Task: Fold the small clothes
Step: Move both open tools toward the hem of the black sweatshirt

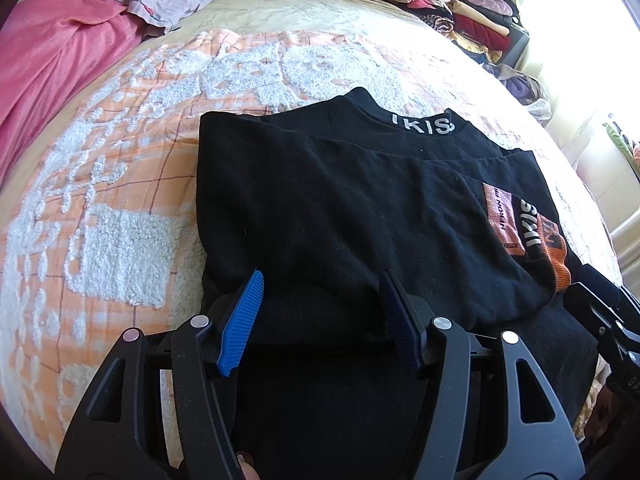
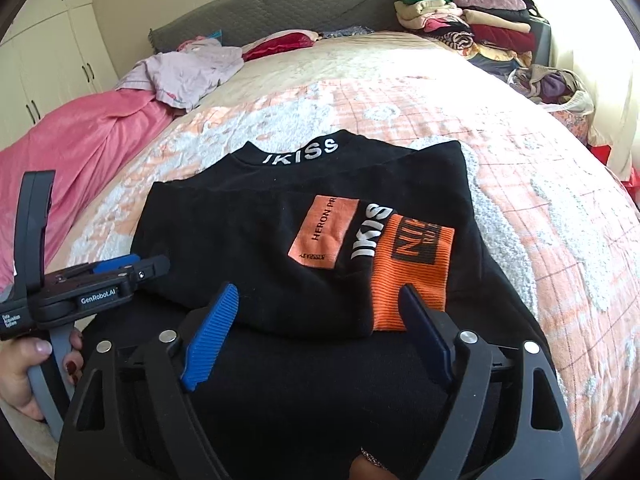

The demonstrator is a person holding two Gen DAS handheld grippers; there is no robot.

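While both grippers (image 1: 320,312) (image 2: 316,320) tilt downward (jaws apart), shirt (image 2: 248,240) lies folded.

Folded shirt (image 2: 304,240) lies on the blanket (image 2: 540,208); clothes pile (image 2: 468,20) behind, right.

A grey padded headboard (image 2: 280,4) backs the bed, white wardrobe doors (image 2: 48,60) left, bright window (image 2: 592,20) right.

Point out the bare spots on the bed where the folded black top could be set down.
Free: the blanket between the black top and the headboard, and the strip right of the top. Crowded: pink sheet and lilac garment on the left, clothes pile at the far right corner.
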